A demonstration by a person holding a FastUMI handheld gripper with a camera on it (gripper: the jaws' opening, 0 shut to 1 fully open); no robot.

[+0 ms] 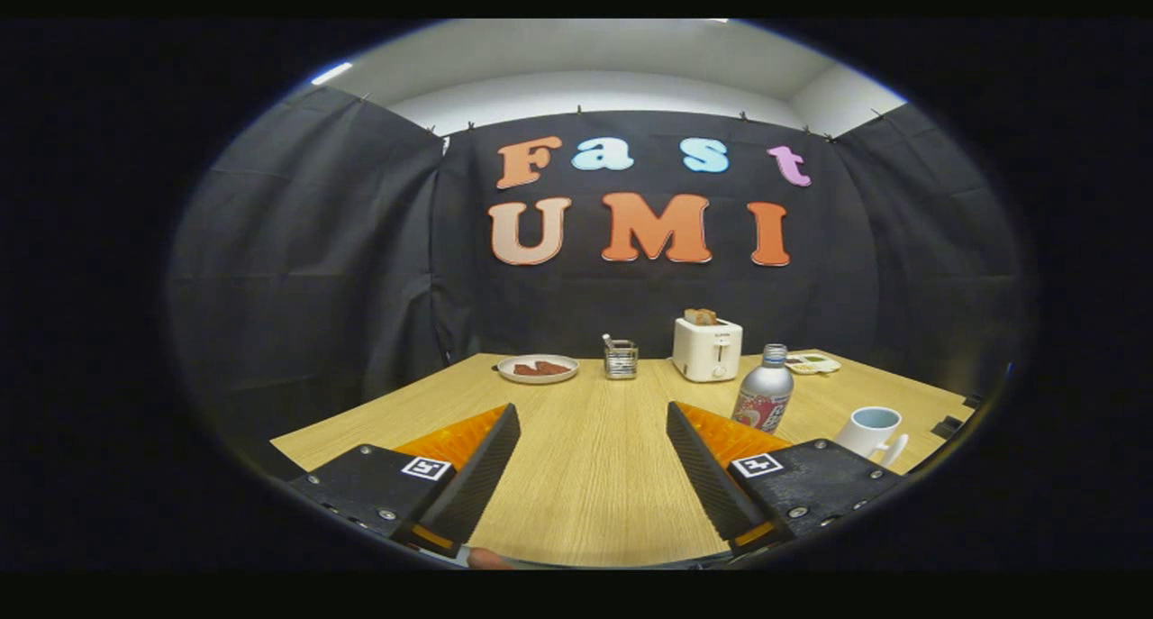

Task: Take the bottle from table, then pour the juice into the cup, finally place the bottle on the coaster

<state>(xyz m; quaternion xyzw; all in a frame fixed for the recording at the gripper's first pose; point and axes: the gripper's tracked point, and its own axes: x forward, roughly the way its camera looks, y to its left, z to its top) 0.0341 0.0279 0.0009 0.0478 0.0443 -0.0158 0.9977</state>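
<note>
Upright on the wooden table (585, 475), the bottle (764, 391) stands just beyond the right finger, capped. Nearby, an empty-looking cup (872, 430). Farther back: toaster (707, 349) holding bread, wire holder (621, 359), plate (538, 368) with food. Gripper (593, 421) spread wide, holding nothing.

Light comes from overhead: a bright ceiling strip (331, 72) glows above and to the left of the tool (593, 430), and the pale ceiling beyond is evenly lit. The wooden surface (590, 475) between the tool's 2 wide-apart fingers is bright and warm, with grain lines crisp. The dark cloth walls swallow light and show only faint folds. The bottle (764, 390), ahead of the right finger, carries a soft highlight on its metal shoulder. Fisheye bending curves the surface edges and walls, and sharpness falls off toward the rim, with a thin bluish fringe.
</note>
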